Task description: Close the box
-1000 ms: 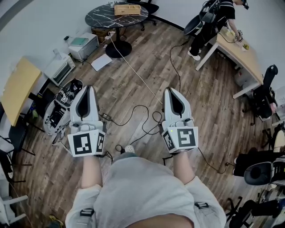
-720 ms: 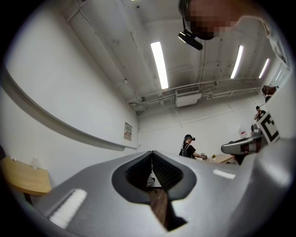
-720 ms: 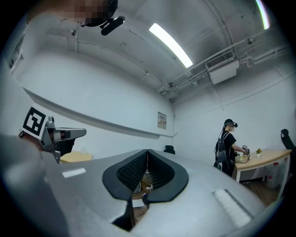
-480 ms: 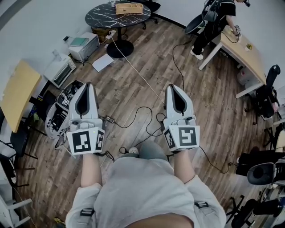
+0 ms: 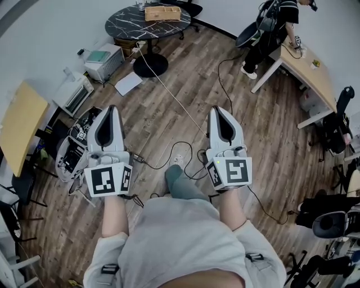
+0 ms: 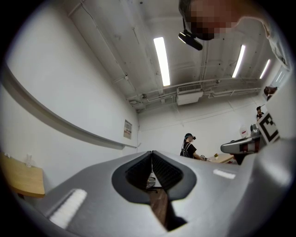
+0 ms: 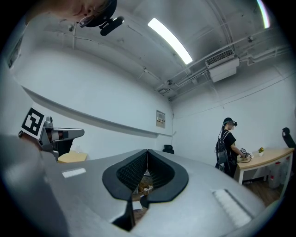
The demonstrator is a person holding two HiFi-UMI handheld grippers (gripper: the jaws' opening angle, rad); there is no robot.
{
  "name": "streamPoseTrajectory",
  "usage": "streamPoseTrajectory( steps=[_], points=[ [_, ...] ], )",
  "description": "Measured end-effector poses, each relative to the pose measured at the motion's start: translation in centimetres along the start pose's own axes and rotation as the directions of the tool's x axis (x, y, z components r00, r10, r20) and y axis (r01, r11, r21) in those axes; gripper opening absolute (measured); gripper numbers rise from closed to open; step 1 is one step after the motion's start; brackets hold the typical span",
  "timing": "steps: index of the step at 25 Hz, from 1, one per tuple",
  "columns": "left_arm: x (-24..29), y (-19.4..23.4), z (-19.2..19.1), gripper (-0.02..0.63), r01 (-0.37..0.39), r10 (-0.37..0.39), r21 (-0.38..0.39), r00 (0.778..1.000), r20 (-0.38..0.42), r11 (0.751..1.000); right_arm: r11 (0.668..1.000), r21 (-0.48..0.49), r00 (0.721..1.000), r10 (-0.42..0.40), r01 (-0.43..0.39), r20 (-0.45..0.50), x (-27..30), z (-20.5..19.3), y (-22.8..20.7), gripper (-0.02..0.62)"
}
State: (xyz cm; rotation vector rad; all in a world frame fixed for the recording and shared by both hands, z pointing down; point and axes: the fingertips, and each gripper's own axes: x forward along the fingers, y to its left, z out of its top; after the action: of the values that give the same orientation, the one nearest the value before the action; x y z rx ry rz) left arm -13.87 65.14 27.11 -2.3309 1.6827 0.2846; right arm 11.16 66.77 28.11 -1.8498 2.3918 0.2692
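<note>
While the person walks the plank floor (image 5: 185,73) toward the round marble desk (image 5: 126,25), the task has not really begun. The left tongs (image 5: 111,109) hang well short of that desk, down and to its left, clenched on nothing; their own view shows the two pads pressed together with only floor past them. On the far part of the desk top sits the wooden box (image 5: 162,12), too small here to tell how its lid stands. A pale cable (image 5: 169,93) runs from the desk's foot back across the floor. Below the desk, a socked foot (image 5: 175,175) has swung forward between the two tongs within the last second, where only a toe showed before, and the floor has slid slightly under them. That reads as a step toward the box, nothing more. The right tongs (image 5: 217,110), lower right of the desk, are likewise clenched and empty. Far right of the desk, another person (image 5: 270,28) stands at a pale wooden bench (image 5: 312,70).
</note>
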Motion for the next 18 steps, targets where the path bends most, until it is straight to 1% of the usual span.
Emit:
streamPoseTrajectory(
  steps=[6, 13, 18],
  points=[
    [5.8, 1.9, -1.2, 0.058, -0.033, 0.033, 0.016, 0.999, 0.016, 0.999, 0.999, 0.01, 0.999, 0.032, -0.032, 0.024, 6.9, -0.8, -1.9, 0.005],
    [13.9, 2.9, -2.0, 0.058, -0.049, 0.048, 0.016, 0.999, 0.02, 0.999, 0.997, 0.021, 0.997, 0.072, -0.073, 0.039, 15.2, -1.1, -5.2, 0.005],
    [19.4, 3.2, -3.3, 0.058, -0.056, 0.055, 0.032, 0.998, 0.026, 0.998, 0.996, 0.032, 0.994, 0.085, -0.087, 0.062, 20.3, -2.1, -7.9, 0.005]
  ],
)
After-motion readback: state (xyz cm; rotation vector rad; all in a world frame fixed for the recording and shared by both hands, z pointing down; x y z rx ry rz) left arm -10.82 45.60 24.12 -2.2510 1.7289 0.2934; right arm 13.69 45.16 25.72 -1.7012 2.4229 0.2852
